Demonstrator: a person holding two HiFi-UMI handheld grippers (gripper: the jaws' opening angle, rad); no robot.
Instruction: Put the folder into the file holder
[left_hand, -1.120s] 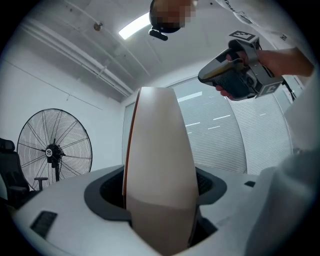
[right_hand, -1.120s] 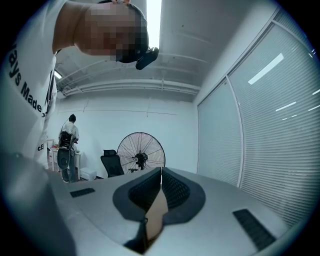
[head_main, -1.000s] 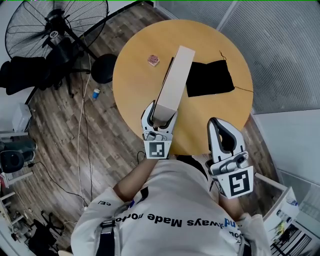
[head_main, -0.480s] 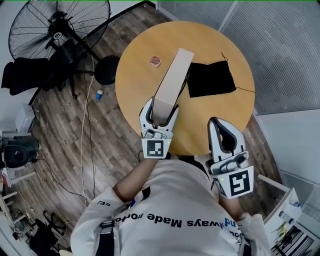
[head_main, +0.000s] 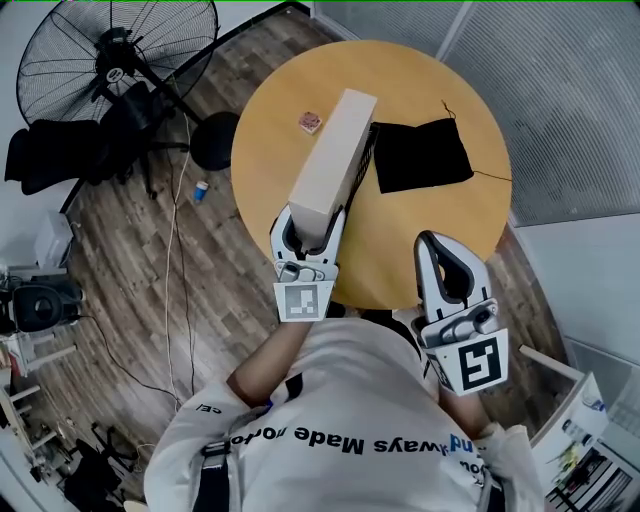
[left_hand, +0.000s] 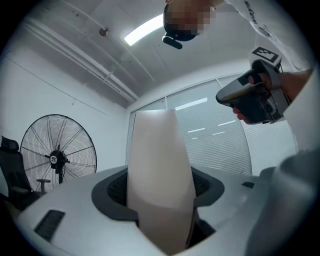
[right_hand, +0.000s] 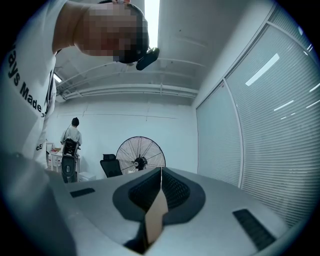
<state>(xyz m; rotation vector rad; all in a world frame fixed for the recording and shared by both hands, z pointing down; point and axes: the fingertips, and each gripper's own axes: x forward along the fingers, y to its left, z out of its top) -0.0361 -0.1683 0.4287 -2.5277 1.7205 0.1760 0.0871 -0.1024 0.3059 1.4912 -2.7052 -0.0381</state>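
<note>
Now L claw (head_main: 315, 228), jaws just closing, on file holder (head_main: 333, 160) above table (head_main: 420, 80).

Left gripper (head_main: 312, 230) is clamped on the near end of the file holder (head_main: 330, 160). Its jaws are wide and have just been closing, with pads on both sides (box fills the gap). Right gripper (head_main: 440, 250) is level beside the torso, jaw tips together. Both point away from the body.

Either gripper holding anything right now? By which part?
The left gripper holds the beige file holder by its near end, across the width; its jaws have just been closing on it. The right gripper is shut, with nothing held.
</note>
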